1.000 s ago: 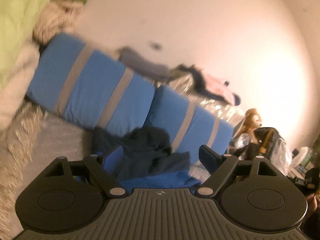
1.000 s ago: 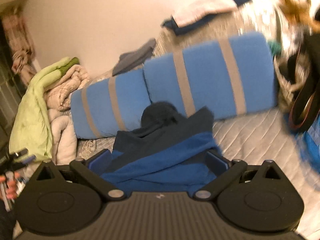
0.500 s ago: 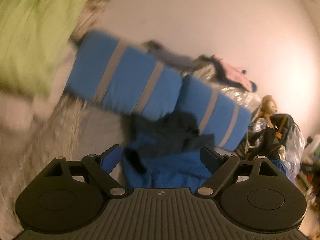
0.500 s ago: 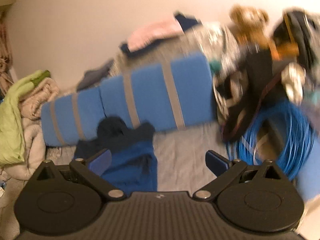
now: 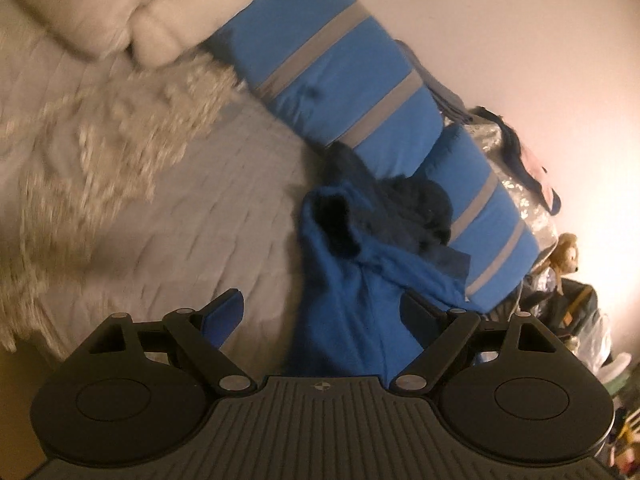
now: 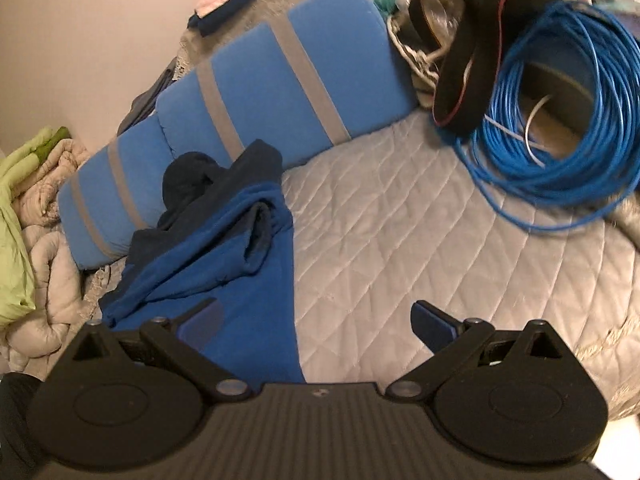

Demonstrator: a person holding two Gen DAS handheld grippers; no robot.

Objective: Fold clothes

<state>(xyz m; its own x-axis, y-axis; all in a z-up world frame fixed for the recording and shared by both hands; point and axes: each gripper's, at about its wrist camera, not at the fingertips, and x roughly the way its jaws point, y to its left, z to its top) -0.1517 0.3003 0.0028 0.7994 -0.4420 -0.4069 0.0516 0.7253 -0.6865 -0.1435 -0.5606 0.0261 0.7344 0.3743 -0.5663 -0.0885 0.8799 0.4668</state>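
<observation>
Left view only: you are seeing a shaggy cream throw (image 5: 100, 152) at the far left, pale bedding (image 5: 132, 24) piled above it, and a stuffed toy (image 5: 566, 252) at the far right by the wall.
Right view only: you are looking at a coil of blue cable (image 6: 556, 120) on the right, a black strap (image 6: 464, 80) draped beside it, and a green blanket (image 6: 16, 216) at the left edge.
Both views: the blue hoodie (image 5: 356, 280) is lying crumpled on the grey quilt (image 5: 192, 208), its dark hood touching the blue striped pillows (image 5: 340, 80); in the right view the hoodie (image 6: 224, 248) is sitting left of centre.
Left gripper (image 5: 320, 312): you are holding it with the jaws spread wide and gripping nothing; the hoodie's blue cloth is lying between the fingers and nearer the right one.
Right gripper (image 6: 316, 324): its jaws are standing wide apart too, closing on nothing; the hoodie's edge is lying by the left finger.
Edges: the hoodie's right hem is running straight down the quilt (image 6: 400, 240) in the right view.
Open room: bare quilt is stretching between the hoodie and the cable, and left of the hoodie towards the throw.
</observation>
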